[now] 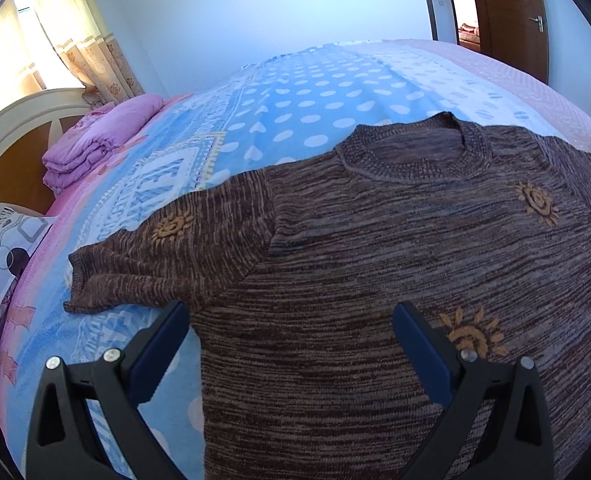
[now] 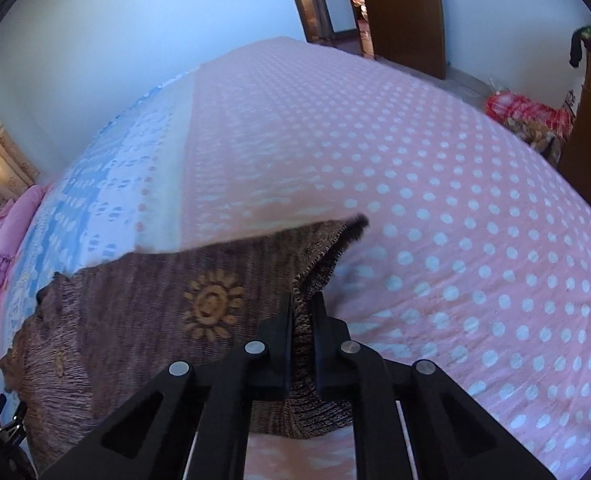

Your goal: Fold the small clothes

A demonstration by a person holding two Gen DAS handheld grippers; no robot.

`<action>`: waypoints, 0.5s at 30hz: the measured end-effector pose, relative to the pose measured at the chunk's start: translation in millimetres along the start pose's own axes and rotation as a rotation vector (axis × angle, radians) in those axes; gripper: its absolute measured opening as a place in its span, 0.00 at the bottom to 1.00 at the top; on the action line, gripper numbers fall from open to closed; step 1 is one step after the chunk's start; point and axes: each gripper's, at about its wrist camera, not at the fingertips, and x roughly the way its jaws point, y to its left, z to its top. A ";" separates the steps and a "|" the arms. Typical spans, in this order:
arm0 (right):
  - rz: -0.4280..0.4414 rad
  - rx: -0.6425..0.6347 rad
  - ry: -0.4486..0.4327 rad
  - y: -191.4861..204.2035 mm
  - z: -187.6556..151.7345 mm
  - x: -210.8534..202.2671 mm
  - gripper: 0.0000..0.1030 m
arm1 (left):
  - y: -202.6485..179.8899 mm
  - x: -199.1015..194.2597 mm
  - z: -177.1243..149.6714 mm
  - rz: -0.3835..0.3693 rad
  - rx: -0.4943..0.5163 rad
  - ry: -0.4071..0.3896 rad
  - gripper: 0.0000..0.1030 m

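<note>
Pinching a fold of knit, the right gripper (image 2: 302, 300) has its fingers (image 2: 281, 334) nearly together on the right sleeve (image 2: 323, 252) of the brown sweater (image 1: 415, 240); the fabric runs up between the pads and the sleeve rises away from them, its cuff end curling up beyond the tips; bare pink dotted bedspread (image 2: 475, 220) lies to the right of it, the sweater body with its sun motif to the left.

Left gripper (image 1: 291, 316) is spread wide and holds nothing; its fingers (image 1: 423, 344) straddle the left side edge of the body just under the armpit; whether the tips touch the knit I cannot tell.

Sweater lies face up on the bed, collar (image 1: 411, 152) at the far side, hem toward the person, so its long axis runs away from both grippers; left sleeve (image 1: 167, 256) sticks out flat to the left over the blue dotted blanket (image 1: 295, 112).

Judgement: sleeve fold is starting on the right; the held sleeve has to travel left across the chest toward the left gripper; right hand owns that move, left is better placed for the other sleeve; risk is the body dragging along.
</note>
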 end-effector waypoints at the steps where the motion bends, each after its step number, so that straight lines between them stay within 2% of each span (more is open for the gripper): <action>1: 0.006 -0.011 -0.010 5.2 1.6 -4.9 0.07 | 0.9 -0.6 0.3 -0.003 -0.005 -0.001 1.00; 8: 0.076 -0.125 -0.089 72.0 18.1 -53.5 0.07 | 6.7 -7.1 -0.4 -0.023 -0.028 -0.015 1.00; 15: 0.141 -0.246 -0.109 148.3 17.0 -80.0 0.07 | 18.3 -13.2 -3.9 -0.044 -0.052 -0.032 1.00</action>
